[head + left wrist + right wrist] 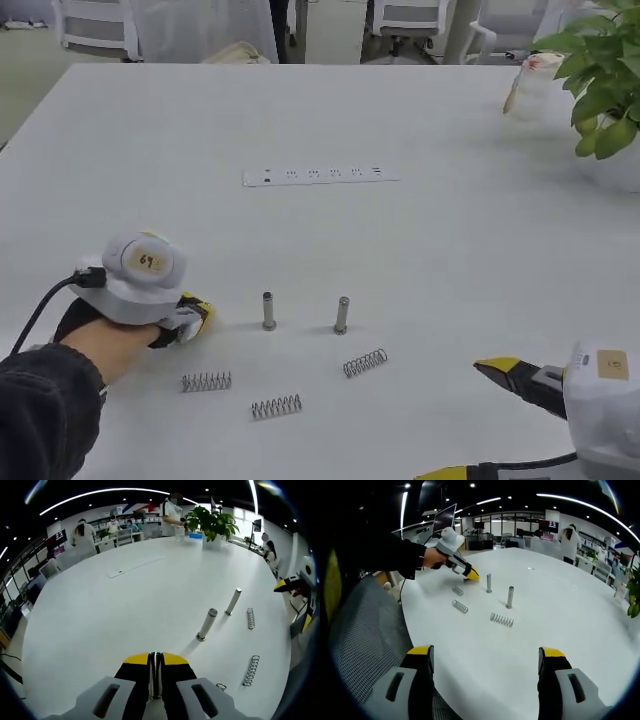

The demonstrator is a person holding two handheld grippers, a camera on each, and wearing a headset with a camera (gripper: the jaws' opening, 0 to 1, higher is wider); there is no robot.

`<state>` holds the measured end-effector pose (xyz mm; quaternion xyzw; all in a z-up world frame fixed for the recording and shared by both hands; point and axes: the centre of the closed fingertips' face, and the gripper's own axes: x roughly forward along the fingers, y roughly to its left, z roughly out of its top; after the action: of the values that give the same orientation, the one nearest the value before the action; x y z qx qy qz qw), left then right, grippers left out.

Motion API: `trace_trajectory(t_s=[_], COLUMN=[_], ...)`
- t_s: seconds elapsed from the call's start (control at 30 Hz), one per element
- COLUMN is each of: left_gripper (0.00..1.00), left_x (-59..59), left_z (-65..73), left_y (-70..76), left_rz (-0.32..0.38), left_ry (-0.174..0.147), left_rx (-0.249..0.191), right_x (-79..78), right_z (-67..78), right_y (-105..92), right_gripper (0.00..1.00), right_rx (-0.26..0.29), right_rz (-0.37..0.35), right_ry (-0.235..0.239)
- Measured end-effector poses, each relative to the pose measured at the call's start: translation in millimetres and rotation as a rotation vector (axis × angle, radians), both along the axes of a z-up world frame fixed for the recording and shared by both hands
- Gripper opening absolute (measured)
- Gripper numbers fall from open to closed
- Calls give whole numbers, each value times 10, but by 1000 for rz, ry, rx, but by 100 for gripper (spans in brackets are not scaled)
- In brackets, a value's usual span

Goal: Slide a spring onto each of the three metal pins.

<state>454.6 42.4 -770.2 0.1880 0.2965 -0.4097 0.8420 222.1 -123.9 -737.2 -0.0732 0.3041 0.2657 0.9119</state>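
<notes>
A round sticker (147,262) on the housing of the left tongs (200,312) read "69" in handwriting. A yellowish label (612,365) on the housing of the right tongs (468,420) was too small to read. So were the marks on the power strip (320,176) farther back on the worktop (450,250).

The left tongs were closed tight on a held pin (156,680), a grey metal rod lying lengthwise between the yellow jaws. Their tip sat low by the worktop, just left of the standing pins. Whether it touched the surface could not be told.

The right tongs were spread wide and gripped nothing. They hung over the near right part of the worktop, well apart from the springs.

The left pin (268,311) and the right pin (342,315) stood upright side by side. Three springs lay on their sides nearer the person, apart from both pins. The left spring (206,381) lay close to the person's hand, the middle spring (276,406) nearest the worktop's edge, and the right spring (365,362) just below the right pin.
</notes>
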Motion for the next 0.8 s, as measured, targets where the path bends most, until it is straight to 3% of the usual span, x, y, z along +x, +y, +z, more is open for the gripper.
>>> trace_trajectory(t_s=[0.8], left_gripper=[0], left_x=[-120], left_z=[255], left_y=[75], left_rz=[-5], left_ry=[-34], left_rx=[-35], right_x=[6], right_z=[52], right_y=[32], right_gripper=[85], right_rx=[-11], right_rz=[16], right_ry=[-16])
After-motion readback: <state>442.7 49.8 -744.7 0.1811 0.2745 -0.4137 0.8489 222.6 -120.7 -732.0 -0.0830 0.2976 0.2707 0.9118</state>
